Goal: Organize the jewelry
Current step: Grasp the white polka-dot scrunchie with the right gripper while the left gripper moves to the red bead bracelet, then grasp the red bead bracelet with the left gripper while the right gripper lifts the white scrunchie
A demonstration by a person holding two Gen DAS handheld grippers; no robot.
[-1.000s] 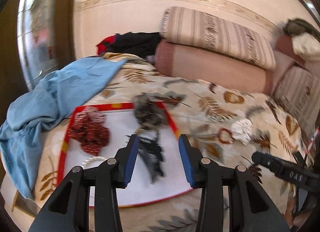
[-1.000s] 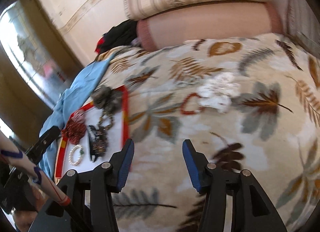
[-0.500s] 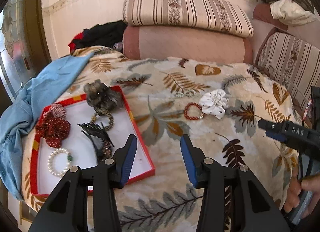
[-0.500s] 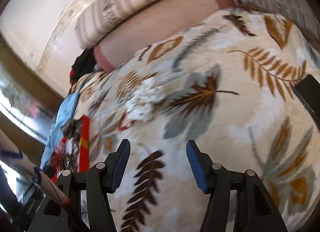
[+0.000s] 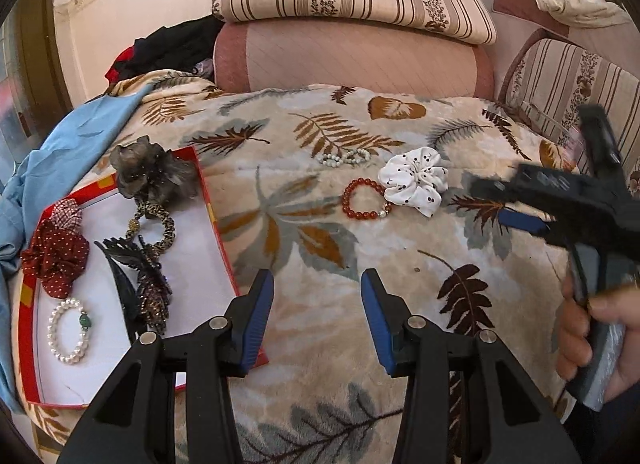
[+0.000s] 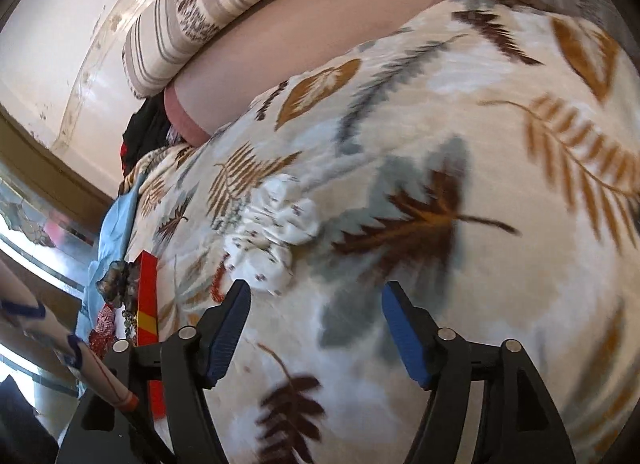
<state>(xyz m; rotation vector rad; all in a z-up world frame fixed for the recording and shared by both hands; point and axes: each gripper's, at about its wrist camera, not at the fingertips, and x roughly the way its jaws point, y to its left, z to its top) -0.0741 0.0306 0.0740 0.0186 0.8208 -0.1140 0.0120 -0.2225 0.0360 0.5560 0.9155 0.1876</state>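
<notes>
A red-rimmed white tray (image 5: 202,248) lies at the left on the leaf-patterned blanket. It holds a pearl bracelet (image 5: 68,331), a red dotted scrunchie (image 5: 56,254), a grey flower scrunchie (image 5: 150,173), a leopard hair tie (image 5: 158,219) and a dark hair clip (image 5: 138,284). On the blanket lie a red bead bracelet (image 5: 365,199), a white dotted scrunchie (image 5: 416,179) (image 6: 276,236) and a pale bead bracelet (image 5: 344,157). My left gripper (image 5: 317,312) is open and empty beside the tray. My right gripper (image 6: 316,328) is open and empty just short of the white scrunchie.
Striped and pink cushions (image 5: 352,23) line the back wall. A blue cloth (image 5: 68,143) lies left of the tray. Dark clothes (image 5: 172,43) are piled at the back left. The right gripper's body and the hand holding it (image 5: 592,248) show at the right.
My left gripper has pulled back and swung right from over the tray to the blanket beside it. My right gripper has moved forward, closer to the white scrunchie.
</notes>
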